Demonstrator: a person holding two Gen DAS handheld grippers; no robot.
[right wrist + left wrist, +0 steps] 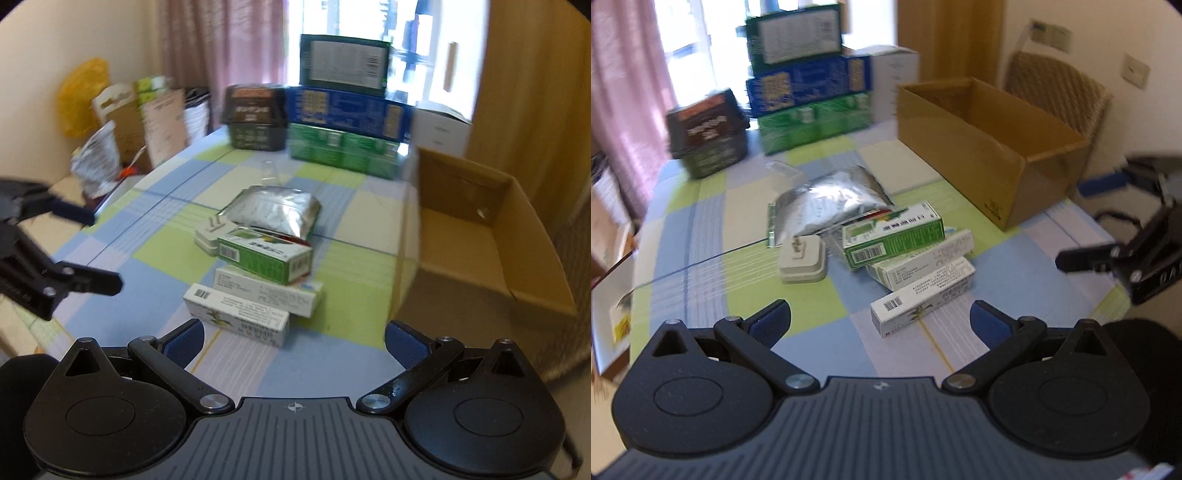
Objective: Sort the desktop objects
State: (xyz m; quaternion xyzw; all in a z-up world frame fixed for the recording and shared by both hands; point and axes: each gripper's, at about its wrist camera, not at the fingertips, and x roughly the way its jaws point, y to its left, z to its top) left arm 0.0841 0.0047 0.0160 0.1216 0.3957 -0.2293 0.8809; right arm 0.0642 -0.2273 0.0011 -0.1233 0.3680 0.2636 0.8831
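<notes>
On the checked tablecloth, a white plug adapter is seen at the left of a small pile, touching a silver foil pouch. Just right of it, a green box is stacked on 2 white boxes, the nearest lying in front of the left gripper, whose jaws are spread wide and empty above the table. Further right, an open cardboard carton stands near the pile. The right gripper is likewise held wide apart, gripping nothing. Stacked cartons are seen at the table's far end.
</notes>
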